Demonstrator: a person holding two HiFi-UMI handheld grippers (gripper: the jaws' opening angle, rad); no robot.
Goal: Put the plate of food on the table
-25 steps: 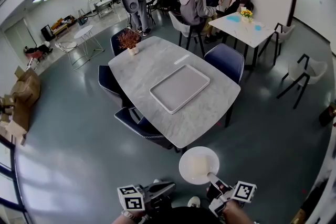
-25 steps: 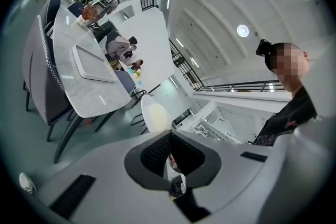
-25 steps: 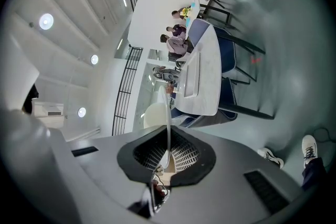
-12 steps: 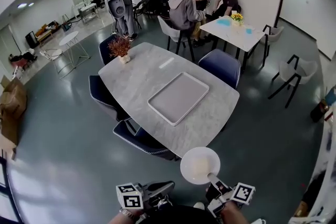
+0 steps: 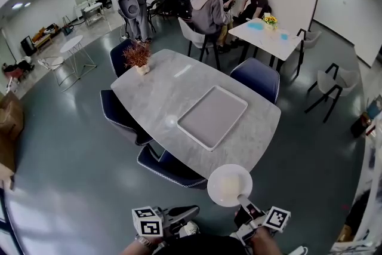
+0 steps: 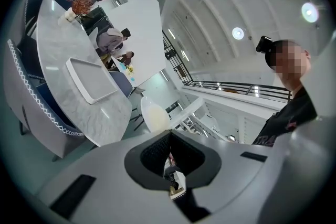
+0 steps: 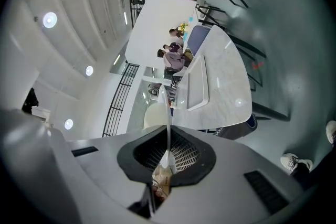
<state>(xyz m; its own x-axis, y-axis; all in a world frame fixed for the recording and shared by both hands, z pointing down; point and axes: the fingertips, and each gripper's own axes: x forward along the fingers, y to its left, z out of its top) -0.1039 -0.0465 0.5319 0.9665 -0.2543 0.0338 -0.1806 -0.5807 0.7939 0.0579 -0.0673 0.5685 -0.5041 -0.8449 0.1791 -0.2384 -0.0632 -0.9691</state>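
The right gripper point(image 5: 243, 202) pinches the rim of the round white plate point(image 5: 228, 184), held beside the grey marble table's point(image 5: 156, 89) near edge. The left gripper's point(image 5: 192, 210) 2 jaws press together, empty.

Tray point(image 5: 212, 116) lies on the table point(image 5: 156, 90) — plant point(image 5: 138, 55) at its far end, plate point(image 5: 229, 184) before its near edge.

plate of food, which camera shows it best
The head view: it looks down on the plate, showing its whole round face, gripped at the rim by the right gripper. The right gripper view sees it edge-on, a thin line; the left gripper view shows a pale oval.
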